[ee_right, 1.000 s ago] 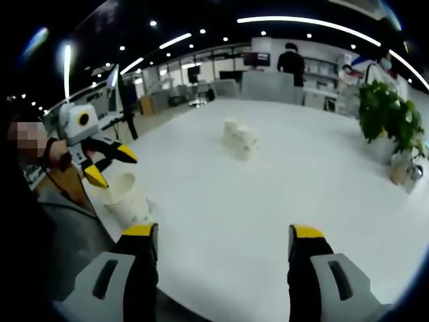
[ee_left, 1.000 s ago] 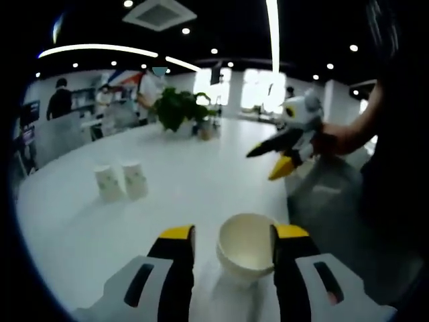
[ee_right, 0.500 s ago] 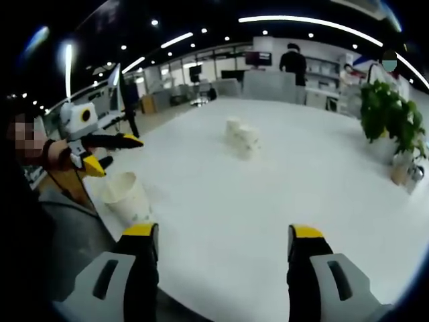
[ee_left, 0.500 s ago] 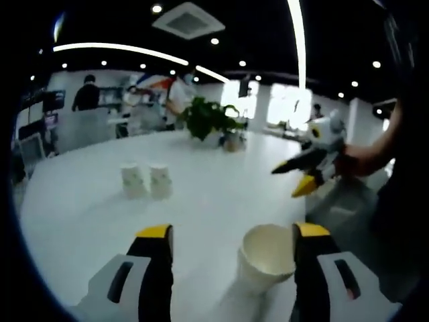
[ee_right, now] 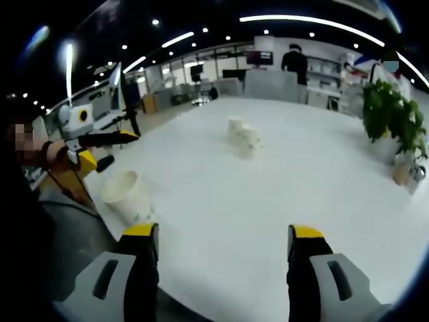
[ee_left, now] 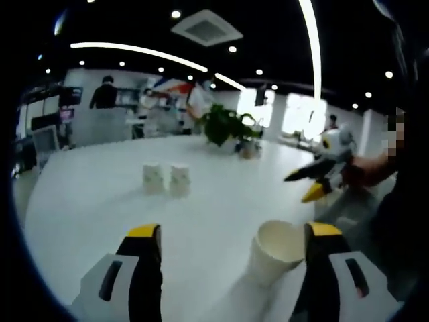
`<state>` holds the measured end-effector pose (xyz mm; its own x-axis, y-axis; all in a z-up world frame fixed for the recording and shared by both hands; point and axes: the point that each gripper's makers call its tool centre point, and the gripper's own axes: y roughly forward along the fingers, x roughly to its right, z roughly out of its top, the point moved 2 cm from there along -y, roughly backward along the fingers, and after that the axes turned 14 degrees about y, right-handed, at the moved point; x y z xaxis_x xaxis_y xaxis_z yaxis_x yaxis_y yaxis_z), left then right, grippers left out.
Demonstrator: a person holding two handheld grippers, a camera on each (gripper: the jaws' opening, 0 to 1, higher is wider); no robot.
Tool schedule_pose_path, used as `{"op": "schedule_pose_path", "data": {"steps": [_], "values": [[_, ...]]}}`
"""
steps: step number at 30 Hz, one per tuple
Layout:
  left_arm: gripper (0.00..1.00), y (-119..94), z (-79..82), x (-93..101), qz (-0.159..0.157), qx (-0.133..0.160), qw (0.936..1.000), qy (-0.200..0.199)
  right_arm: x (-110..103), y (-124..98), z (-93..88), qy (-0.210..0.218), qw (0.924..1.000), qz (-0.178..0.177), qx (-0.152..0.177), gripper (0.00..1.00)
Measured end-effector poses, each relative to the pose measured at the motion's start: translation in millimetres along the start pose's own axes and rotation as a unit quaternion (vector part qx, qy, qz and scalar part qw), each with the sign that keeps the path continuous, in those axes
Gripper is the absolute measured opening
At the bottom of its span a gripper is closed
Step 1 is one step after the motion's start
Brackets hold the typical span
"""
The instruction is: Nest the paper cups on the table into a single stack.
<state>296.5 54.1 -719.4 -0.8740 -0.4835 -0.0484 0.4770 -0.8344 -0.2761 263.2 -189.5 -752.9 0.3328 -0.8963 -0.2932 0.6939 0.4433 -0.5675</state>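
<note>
The white table [ee_left: 87,201] is broad, smooth and glossy, with a rounded edge. A leafy green potted plant [ee_left: 224,126] stands at its far side, at about one o'clock in the left gripper view.

Three paper cups stand on the table. The nearest paper cup [ee_left: 276,251] is off-white, tapered and mouth-up, with a rolled rim and a matte wall; it sits close to the table's near edge, at about five o'clock in the left gripper view, between that gripper's jaws and close to the right one, though contact cannot be told. Two more paper cups [ee_left: 166,178], upright and faintly printed, stand side by side mid-table, well apart from it.

The left gripper [ee_left: 234,235] has its yellow-tipped jaws spread wide. The right gripper [ee_right: 223,236], held level over the table, likewise has its jaws wide apart with nothing between them.
</note>
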Motion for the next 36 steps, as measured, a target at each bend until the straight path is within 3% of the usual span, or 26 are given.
{"op": "schedule_pose_path", "data": {"steps": [12, 17, 25, 29, 36], "values": [[0.99, -24.1, -3.1, -25.6, 0.046, 0.000, 0.9989, -0.007, -2.0, 1.2, -0.7, -0.001, 1.0000, 0.003, -0.002, 0.75], [0.99, -26.6, -9.3, -27.8, 0.041, -0.019, 0.9990, 0.005, -1.2, 0.9, -0.3, 0.000, 1.0000, 0.003, -0.002, 0.75], [0.99, -28.0, -12.7, -31.1, 0.044, -0.021, 0.9988, -0.002, 0.1, 6.2, 8.0, 0.002, 1.0000, 0.006, 0.003, 0.75], [0.99, -27.9, -13.8, -34.3, 0.047, -0.024, 0.9986, -0.007, 3.0, 19.9, 26.8, -0.018, 0.9997, 0.017, 0.005, 0.76], [0.99, -25.9, -14.6, -35.5, 0.049, -0.024, 0.9984, -0.012, 18.7, 61.8, 85.1, -0.044, 0.9982, 0.031, 0.026, 0.76]]}}
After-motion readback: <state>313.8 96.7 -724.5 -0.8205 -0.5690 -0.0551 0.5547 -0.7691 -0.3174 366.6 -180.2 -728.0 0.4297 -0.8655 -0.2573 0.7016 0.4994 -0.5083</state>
